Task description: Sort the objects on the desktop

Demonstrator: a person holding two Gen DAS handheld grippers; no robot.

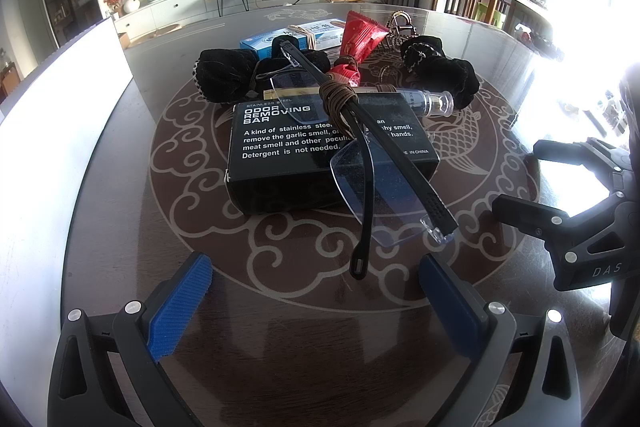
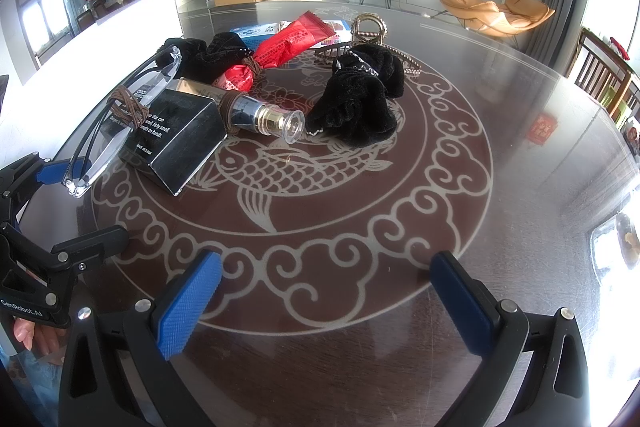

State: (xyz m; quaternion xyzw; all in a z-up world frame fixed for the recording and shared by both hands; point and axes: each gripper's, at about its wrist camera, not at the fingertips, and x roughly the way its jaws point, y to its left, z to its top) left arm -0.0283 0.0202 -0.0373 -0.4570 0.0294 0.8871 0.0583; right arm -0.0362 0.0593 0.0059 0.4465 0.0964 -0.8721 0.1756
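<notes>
A: Glass-topped desk point(image 2: 500, 155), fish motif; left tongs point(image 1: 316, 291) and right tongs point(image 2: 326, 287) both spread apart, holding nothing.

B: Black box point(image 1: 304, 163) lies centrally; glasses point(image 1: 360, 155) rest across it; a scrunchie point(image 2: 360, 99) sits beside the vial point(image 2: 264, 119).
</notes>
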